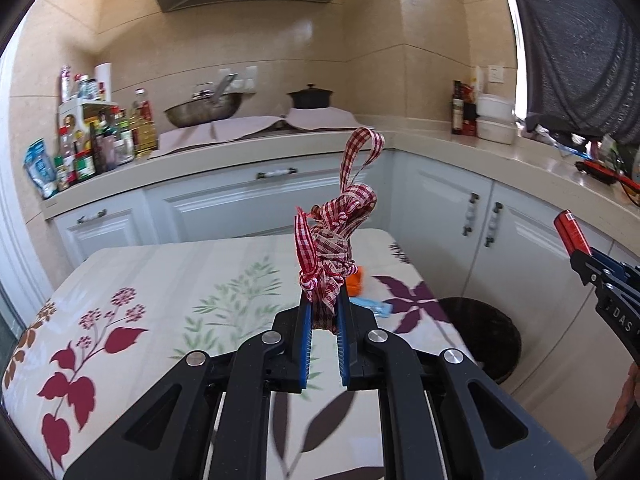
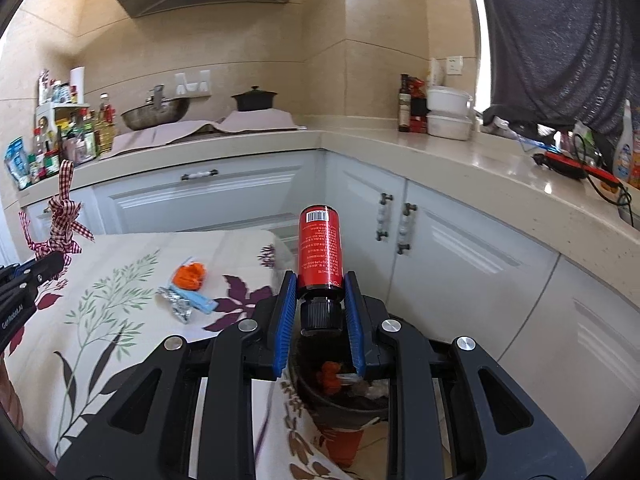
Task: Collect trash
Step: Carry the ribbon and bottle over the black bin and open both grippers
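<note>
Your two grippers angle gently downward over the flower-print table [image 2: 120,292], the right one out past its corner. Beneath your right gripper [image 2: 320,304] stands the black bin [image 2: 340,400], with orange scraps and pale wrappers inside. Those fingers are clamped on the red tube [image 2: 320,248] near its black cap, the barcoded end pointing away from you. Your left gripper [image 1: 323,320] is nearly closed, pinching the bottom of the red checked ribbon bundle [image 1: 332,248], whose loops rise above the fingertips. On the table lie an orange scrap [image 2: 190,275], a blue wrapper [image 2: 200,301] and a foil wrapper [image 2: 178,306].
</note>
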Demonstrator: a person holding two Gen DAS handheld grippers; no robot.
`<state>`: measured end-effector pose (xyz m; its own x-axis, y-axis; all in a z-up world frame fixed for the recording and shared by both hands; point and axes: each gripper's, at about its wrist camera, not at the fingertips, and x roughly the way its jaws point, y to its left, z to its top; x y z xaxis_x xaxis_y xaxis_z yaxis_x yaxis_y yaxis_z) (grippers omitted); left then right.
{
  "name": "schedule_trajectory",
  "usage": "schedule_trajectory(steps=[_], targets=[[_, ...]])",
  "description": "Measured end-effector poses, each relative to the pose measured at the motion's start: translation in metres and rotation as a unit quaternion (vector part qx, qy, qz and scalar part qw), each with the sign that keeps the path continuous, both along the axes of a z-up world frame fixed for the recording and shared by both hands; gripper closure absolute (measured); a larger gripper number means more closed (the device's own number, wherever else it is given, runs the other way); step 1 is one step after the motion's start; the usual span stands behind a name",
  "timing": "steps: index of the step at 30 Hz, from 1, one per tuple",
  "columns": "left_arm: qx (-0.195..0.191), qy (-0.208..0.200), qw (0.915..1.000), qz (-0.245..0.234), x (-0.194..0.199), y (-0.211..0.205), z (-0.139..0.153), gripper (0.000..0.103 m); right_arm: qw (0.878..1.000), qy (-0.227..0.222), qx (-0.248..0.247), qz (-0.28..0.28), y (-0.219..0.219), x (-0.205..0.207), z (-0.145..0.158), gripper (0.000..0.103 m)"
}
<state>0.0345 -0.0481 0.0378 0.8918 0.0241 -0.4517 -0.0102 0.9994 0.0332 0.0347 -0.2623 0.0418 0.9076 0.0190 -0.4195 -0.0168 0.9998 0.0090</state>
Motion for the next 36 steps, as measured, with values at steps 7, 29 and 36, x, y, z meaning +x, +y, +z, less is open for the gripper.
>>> schedule_trajectory(steps=[7, 29, 36], targets=[[0.005, 0.003, 0.9994, -0.034, 0.018, -0.039, -0.004, 0.092, 1.000, 0.003, 0.009, -0.025, -0.027, 0.012, -0.008, 0.080], [0.017, 0.073, 0.9933, -0.088, 0.108, -0.156, -0.050, 0.091, 0.997, 0.028, 0.034, -0.063, -0.092, 0.081, -0.054, 0.080], [0.007, 0.104, 0.9906, -0.088, 0.135, -0.178, -0.068, 0.091, 0.996, 0.044, 0.039, -0.072, -0.104, 0.104, -0.072, 0.080]])
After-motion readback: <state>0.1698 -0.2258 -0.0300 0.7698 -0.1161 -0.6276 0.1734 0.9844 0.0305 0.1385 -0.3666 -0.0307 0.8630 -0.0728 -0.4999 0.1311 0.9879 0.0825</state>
